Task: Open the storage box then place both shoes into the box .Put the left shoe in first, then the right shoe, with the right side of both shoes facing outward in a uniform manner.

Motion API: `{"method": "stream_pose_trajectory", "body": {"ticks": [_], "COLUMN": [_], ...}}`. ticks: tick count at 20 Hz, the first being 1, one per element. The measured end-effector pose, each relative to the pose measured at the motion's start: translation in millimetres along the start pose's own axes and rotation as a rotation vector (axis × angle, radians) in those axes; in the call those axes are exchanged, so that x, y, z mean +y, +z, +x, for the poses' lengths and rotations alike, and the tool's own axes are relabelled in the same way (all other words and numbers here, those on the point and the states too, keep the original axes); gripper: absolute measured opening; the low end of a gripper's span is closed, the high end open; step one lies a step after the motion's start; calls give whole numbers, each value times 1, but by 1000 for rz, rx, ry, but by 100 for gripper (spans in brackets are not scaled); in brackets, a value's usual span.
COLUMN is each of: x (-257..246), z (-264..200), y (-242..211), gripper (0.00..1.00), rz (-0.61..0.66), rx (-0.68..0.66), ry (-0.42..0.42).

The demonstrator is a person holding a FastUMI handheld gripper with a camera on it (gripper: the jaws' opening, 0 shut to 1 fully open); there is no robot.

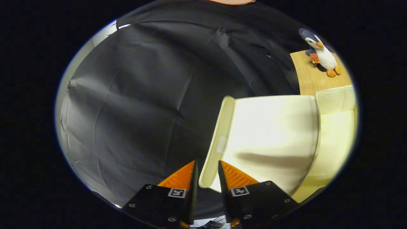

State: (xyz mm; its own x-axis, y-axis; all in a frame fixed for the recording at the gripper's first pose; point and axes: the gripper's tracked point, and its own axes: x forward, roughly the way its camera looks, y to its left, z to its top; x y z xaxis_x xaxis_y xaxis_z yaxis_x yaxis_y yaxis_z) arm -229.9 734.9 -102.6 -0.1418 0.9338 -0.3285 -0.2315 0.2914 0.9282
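**Box lid swung up, shoes yet to go in**

The booth's dark cloth wall [133,105] takes up the far and left side of the scene, hanging in loose creases. To the right of it stands the cream storage box [337,133], pale and brightly lit, with its lid [270,133] raised on edge so that the broad inner face of the lid is turned toward the camera and the open body of the box lies beyond it on the right. Past the box, on the far right, a wooden table [313,79] carries a plush penguin [321,52], which has no part in the job.

Nearest of all, the claw [206,173] has its two fingers set narrowly apart, with the near lower corner of the lid's rim sitting in the gap between the tips. Whether both fingers actually press on that rim cannot be told; the gap looks slightly wider than the edge.

As a judgement, the opening step looks nearly or wholly done: the lid is up and the interior appears exposed. Everything after it remains, namely the left shoe first, then the right, both with right sides outward.
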Motion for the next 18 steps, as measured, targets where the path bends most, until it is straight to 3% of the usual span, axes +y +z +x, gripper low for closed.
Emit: {"method": "stream_pose_trajectory", "body": {"ticks": [1,5,13,18], "x": [-3,-27,-94,-165], "z": [-7,-55,-191,-284], "y": [1,21,40,45], "gripper": [50,78,96,97], "rz": [-20,-121,-266,-325], "rx": [-6,-61,-165,-229], "ry": [-13,-99,-313,-509]}}
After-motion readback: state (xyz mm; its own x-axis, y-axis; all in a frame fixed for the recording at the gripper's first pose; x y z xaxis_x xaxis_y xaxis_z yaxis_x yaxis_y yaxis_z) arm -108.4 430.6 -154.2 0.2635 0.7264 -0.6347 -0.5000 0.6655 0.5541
